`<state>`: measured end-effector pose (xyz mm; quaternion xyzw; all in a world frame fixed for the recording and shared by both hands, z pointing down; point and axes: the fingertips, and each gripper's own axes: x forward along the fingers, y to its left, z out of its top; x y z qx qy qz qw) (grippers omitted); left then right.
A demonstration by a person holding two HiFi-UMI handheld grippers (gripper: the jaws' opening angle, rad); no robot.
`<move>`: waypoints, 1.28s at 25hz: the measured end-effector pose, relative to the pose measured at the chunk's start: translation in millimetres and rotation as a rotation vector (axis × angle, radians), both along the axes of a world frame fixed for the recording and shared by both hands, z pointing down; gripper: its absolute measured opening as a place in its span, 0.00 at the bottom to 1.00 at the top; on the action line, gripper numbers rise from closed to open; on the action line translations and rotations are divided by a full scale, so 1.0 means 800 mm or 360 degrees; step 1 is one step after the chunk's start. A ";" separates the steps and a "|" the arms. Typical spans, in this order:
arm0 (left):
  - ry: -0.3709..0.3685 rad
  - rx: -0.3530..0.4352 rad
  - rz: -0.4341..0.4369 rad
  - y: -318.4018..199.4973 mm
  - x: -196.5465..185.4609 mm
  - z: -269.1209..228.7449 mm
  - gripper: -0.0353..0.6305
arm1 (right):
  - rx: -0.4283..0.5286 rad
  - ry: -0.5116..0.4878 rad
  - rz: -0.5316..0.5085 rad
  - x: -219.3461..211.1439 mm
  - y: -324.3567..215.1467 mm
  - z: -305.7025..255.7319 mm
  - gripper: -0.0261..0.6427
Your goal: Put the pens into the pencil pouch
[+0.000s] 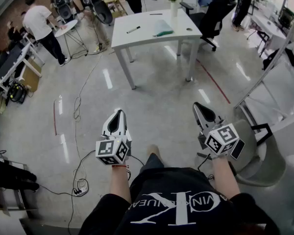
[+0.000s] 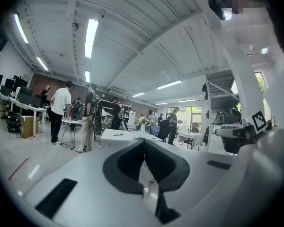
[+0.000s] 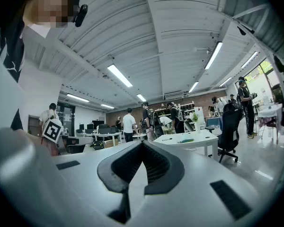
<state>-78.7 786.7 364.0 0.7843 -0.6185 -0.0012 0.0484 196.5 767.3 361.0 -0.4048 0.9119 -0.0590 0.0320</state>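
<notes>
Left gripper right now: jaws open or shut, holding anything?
Shut, empty. The left gripper shows its dark pads meeting at the tip, with nothing between them.

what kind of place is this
Probably an open-plan lab or workshop office: a white table on a bare polished floor, a black office chair, and desks with monitors along the wall.
</notes>
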 end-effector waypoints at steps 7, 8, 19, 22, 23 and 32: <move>-0.0052 0.0017 0.0026 -0.009 0.010 -0.011 0.06 | 0.0005 0.0026 -0.0003 -0.006 -0.006 0.000 0.05; -0.0051 0.0016 0.0027 -0.010 0.011 -0.011 0.06 | 0.0004 0.0026 -0.0004 -0.005 -0.007 0.001 0.05; -0.0041 -0.0011 0.0014 -0.025 0.021 -0.002 0.06 | -0.0111 0.0044 0.0078 0.015 -0.029 0.033 0.06; 0.0002 -0.0024 0.0005 -0.049 0.017 0.000 0.07 | -0.0141 0.0026 0.0110 0.021 -0.050 0.037 0.09; 0.0018 -0.0026 0.0010 -0.061 0.016 0.000 0.09 | -0.0148 0.0016 0.0115 0.022 -0.060 0.037 0.10; 0.0008 -0.0057 0.0135 -0.189 0.022 0.001 0.17 | -0.0228 -0.0020 0.0159 0.021 -0.163 0.040 0.19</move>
